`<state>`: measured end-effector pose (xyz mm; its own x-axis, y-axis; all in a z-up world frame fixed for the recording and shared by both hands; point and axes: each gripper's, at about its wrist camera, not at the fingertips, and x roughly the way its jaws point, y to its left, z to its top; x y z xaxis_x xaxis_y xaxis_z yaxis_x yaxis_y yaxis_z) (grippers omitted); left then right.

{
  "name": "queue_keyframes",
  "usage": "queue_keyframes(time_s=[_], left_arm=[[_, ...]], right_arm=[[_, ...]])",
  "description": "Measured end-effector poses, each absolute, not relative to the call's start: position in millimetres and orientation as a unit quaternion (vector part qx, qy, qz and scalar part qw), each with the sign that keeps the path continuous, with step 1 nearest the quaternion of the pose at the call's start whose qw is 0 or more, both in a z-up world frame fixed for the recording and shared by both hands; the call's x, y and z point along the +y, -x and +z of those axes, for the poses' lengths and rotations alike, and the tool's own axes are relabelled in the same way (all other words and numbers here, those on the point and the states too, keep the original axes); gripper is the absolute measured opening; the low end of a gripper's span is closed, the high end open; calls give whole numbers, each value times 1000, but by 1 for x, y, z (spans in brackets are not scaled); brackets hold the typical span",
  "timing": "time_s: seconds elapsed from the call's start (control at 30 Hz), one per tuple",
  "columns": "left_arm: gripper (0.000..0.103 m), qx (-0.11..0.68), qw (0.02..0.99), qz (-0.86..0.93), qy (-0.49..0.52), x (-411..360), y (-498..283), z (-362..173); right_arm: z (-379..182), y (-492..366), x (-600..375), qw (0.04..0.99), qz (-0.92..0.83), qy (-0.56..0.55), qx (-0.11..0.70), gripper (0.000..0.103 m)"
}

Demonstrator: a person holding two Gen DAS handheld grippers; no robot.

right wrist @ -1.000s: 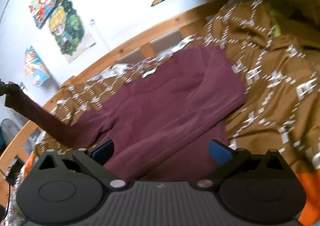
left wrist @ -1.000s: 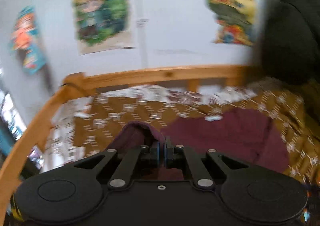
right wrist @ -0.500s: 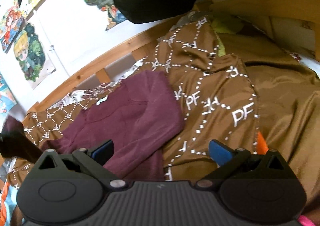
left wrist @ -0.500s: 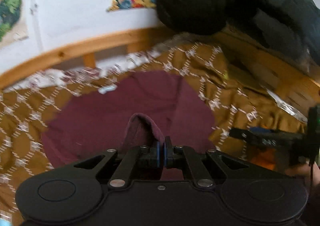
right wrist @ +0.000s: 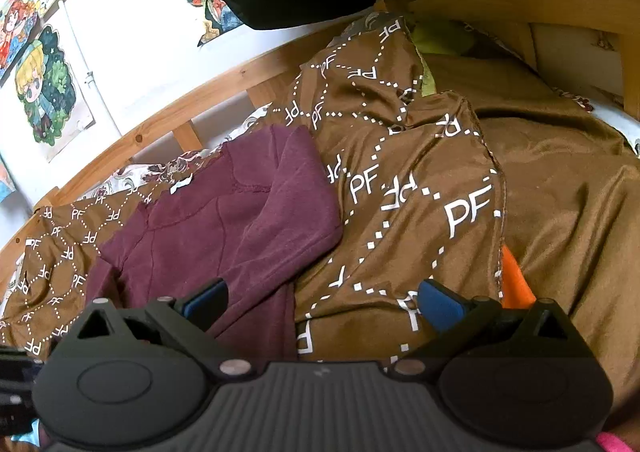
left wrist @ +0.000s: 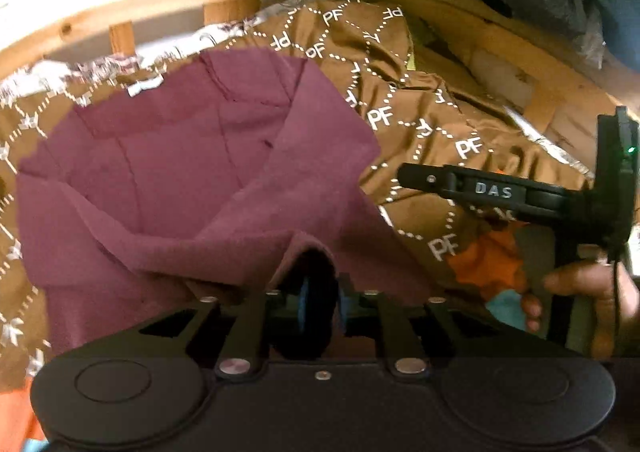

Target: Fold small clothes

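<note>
Left wrist view shows your brown blanket (left wrist: 420, 100) filling most of the frame, with the maroon garment (left wrist: 192, 172) spread across its centre and left. At lower centre your left gripper (left wrist: 320, 292) has just been opening; a fold of the garment drapes over its slightly parted fingertips, no longer pinched. At right, your right hand (left wrist: 592, 288) holds its tool. Right wrist view has your right gripper (right wrist: 320, 300) at the bottom, spread wide and empty, above the garment's edge.
</note>
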<state>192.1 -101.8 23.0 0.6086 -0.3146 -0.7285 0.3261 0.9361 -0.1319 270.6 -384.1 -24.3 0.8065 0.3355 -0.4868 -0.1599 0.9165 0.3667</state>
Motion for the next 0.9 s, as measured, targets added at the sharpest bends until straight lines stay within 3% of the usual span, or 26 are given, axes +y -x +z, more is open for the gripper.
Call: queue_keyframes(time_s=[0.07, 0.13, 0.2, 0.23, 0.47, 0.7, 0.9], left_arm=[[28, 409, 892, -193, 13, -99, -190, 21], [51, 403, 893, -197, 32, -93, -187, 23], [66, 393, 896, -202, 52, -87, -184, 26], [69, 390, 896, -203, 60, -84, -183, 27], [86, 366, 901, -216, 86, -59, -177, 37], [89, 357, 907, -194, 109, -35, -184, 44], [90, 363, 930, -44, 40, 5, -211, 32]], right_arm=[[-25, -271, -382, 937, 134, -154, 284, 103], [-26, -271, -381, 936, 136, -152, 285, 103], [-27, -271, -380, 936, 139, -153, 286, 103], [-28, -271, -379, 935, 141, -152, 287, 103], [-31, -270, -373, 933, 160, -150, 286, 103], [-34, -267, -364, 927, 199, -146, 282, 103], [-30, -262, -357, 890, 313, -182, 276, 102]])
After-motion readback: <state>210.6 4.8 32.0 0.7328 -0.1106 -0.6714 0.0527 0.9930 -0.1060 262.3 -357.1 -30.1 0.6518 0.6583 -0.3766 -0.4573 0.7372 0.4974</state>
